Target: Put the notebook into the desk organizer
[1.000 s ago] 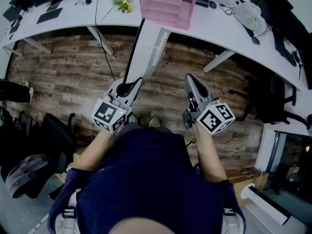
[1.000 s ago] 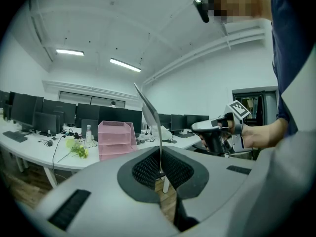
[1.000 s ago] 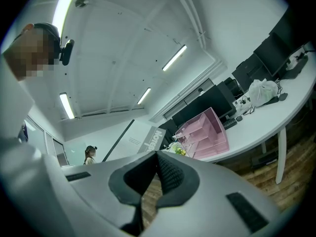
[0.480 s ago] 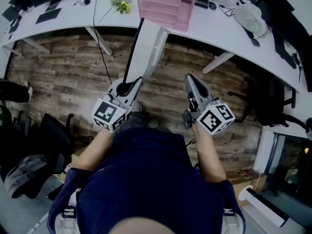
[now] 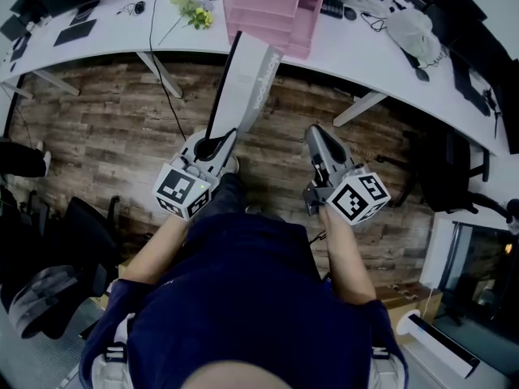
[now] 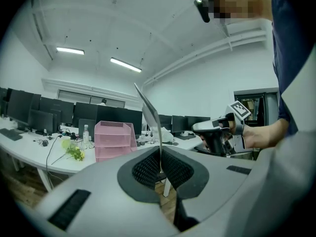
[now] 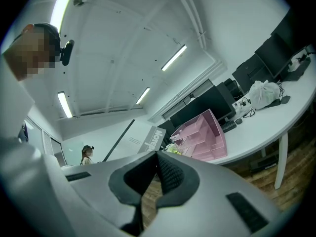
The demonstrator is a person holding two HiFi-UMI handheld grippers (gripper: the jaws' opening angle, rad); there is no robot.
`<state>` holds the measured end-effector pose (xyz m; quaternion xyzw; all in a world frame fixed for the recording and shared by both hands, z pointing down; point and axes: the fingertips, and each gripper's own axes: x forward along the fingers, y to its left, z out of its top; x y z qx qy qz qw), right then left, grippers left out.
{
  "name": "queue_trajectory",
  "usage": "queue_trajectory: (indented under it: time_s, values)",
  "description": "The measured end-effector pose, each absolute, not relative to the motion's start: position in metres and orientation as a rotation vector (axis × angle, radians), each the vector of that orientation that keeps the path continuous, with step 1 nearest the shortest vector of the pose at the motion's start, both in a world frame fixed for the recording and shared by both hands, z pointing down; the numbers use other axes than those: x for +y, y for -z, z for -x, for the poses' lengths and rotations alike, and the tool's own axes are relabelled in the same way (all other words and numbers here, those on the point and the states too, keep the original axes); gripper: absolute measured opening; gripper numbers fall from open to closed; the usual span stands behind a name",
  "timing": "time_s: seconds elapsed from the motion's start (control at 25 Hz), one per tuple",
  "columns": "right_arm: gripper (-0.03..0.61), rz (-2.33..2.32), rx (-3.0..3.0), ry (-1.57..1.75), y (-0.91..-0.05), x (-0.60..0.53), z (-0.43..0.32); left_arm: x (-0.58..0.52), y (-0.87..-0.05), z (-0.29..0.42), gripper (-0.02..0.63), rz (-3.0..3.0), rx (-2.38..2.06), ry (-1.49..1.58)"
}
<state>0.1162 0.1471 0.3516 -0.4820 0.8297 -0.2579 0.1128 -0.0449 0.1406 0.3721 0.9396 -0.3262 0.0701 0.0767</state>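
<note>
Notebook [image 5: 251, 79], thin and pale grey with a black edge, pinched at its near end in the left tongs [image 5: 217, 146], pads pressed flat on the cover. Long axis straight ahead from those tongs, far end tilted upward. Right tongs [image 5: 318, 136] just beside, pressed together on nothing. Wooden floor [image 5: 122, 128] between person and goal. Farther on, in line with the notebook's tip, tiered pink plastic desk organizer [image 5: 280, 6] near the front edge of the curved white desk [image 5: 357, 39]. Left hand the carrier; forward reach judged next.
</note>
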Motion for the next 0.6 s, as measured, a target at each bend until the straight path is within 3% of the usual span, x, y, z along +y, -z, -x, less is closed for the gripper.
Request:
queue_trajectory:
  time_s: [0.6]
  values:
    - [0.003,1.418,2.446,0.812,-0.370,0.083,-0.097,0.078,-0.391,0.063,0.034,-2.768,-0.970,-0.227]
